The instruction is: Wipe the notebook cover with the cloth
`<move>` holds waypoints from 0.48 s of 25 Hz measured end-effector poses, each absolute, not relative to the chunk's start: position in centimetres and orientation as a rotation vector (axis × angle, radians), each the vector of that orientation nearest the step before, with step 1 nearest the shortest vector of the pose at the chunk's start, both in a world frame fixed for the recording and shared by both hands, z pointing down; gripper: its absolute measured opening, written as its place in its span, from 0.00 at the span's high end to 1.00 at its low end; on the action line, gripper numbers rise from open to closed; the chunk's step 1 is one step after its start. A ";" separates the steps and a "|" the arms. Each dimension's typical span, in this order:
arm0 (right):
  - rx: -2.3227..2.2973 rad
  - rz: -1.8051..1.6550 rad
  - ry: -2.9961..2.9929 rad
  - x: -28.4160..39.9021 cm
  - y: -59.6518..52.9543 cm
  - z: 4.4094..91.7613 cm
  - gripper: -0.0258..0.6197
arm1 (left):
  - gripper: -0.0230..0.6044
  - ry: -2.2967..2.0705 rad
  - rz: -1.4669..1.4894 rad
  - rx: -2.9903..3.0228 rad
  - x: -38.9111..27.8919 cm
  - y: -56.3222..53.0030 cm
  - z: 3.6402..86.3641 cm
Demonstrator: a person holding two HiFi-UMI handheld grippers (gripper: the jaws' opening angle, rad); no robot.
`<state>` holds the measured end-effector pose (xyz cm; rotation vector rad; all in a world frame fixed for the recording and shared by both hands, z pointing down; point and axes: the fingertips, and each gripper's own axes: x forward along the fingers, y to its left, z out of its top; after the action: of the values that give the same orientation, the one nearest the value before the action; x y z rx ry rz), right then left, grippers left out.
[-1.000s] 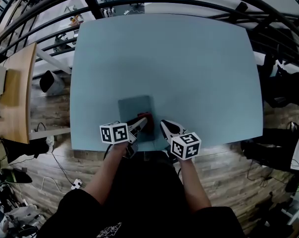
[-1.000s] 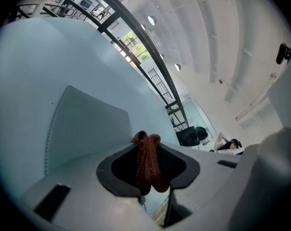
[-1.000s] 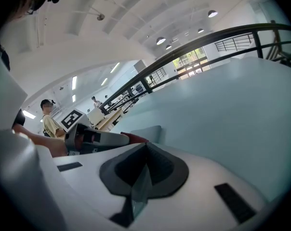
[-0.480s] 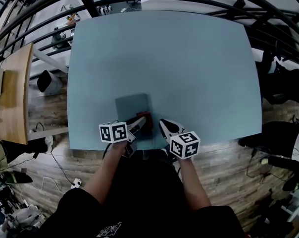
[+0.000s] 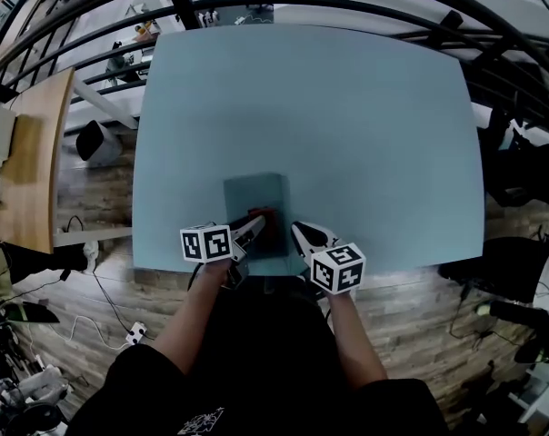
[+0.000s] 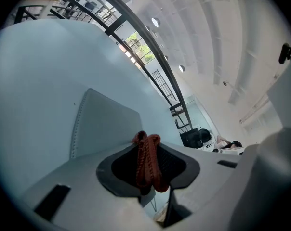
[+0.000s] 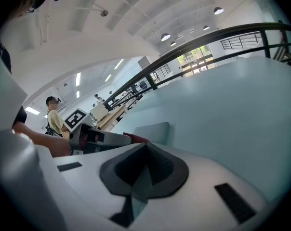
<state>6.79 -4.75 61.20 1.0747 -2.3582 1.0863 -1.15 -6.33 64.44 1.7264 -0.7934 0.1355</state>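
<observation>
**Head view.** The left gripper (image 5: 249, 232) sat at the near end of the notebook (image 5: 254, 198). A red cloth (image 5: 264, 222) was bunched at its tips and lay on the cover. The right gripper (image 5: 304, 236) was just right of the notebook's near right corner, over bare table (image 5: 374, 125) and apart from the cloth. The notebook lay flat and ran away ahead of the left gripper, its near end close to the table's near edge. The grey-blue top lay open ahead of both grippers and out to either side. A dark curved railing (image 5: 347, 9) stood beyond the far edge. Wood floor (image 5: 97, 203) and a wooden desk (image 5: 34, 162) were off to the left.

**Left gripper view.** The jaws were pinched on the cloth, a folded red wad standing up between the pads. The notebook cover lay ahead and a little left of the tips, with a stitched edge down its left side. Beyond it was plain tabletop.

**Right gripper view.** The jaws were closed together with nothing between them. To their left were the left gripper and the tip of the cloth, with the notebook just behind. A person (image 7: 53, 115) stood far off at the left. Ahead and to the right, open table ran up to the railing.
</observation>
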 end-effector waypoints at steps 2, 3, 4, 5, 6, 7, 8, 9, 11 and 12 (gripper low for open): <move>1.060 1.083 -2.360 6.3 -4.7 61.4 0.95 | 0.80 -0.803 0.132 1.723 -1.9 -6.2 64.5; 1.052 1.082 -2.361 5.9 -4.6 61.5 0.95 | 0.80 -0.808 0.130 1.721 -2.4 -6.1 64.6; 1.044 1.081 -2.362 5.5 -4.5 61.5 0.95 | 0.80 -0.814 0.129 1.718 -3.0 -6.0 64.6; 1.036 1.081 -2.362 5.1 -4.3 61.6 0.95 | 0.80 -0.819 0.127 1.715 -3.5 -5.8 64.6; 1.027 1.081 -2.363 4.7 -4.2 61.6 0.95 | 0.80 -0.824 0.125 1.711 -4.0 -5.7 64.7; 1.019 1.079 -2.364 4.3 -4.1 61.6 0.95 | 0.80 -0.828 0.123 1.708 -4.4 -5.5 64.7; 1.010 1.076 -2.366 4.1 -4.0 61.6 0.95 | 0.80 -0.832 0.122 1.706 -4.8 -5.4 64.7; 1.001 1.072 -2.370 3.8 -4.0 61.6 0.95 | 0.80 -0.836 0.121 1.705 -5.1 -5.4 64.7; 0.982 1.062 -2.377 3.4 -4.2 61.5 0.95 | 0.80 -0.845 0.119 1.706 -5.7 -5.3 64.7; 0.973 1.058 -2.380 3.2 -4.2 61.5 0.95 | 0.80 -0.849 0.118 1.704 -6.0 -5.3 64.7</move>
<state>3.16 -4.21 61.46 0.9733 -2.3796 1.0576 -5.96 -5.32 64.67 1.7042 -0.8487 0.1175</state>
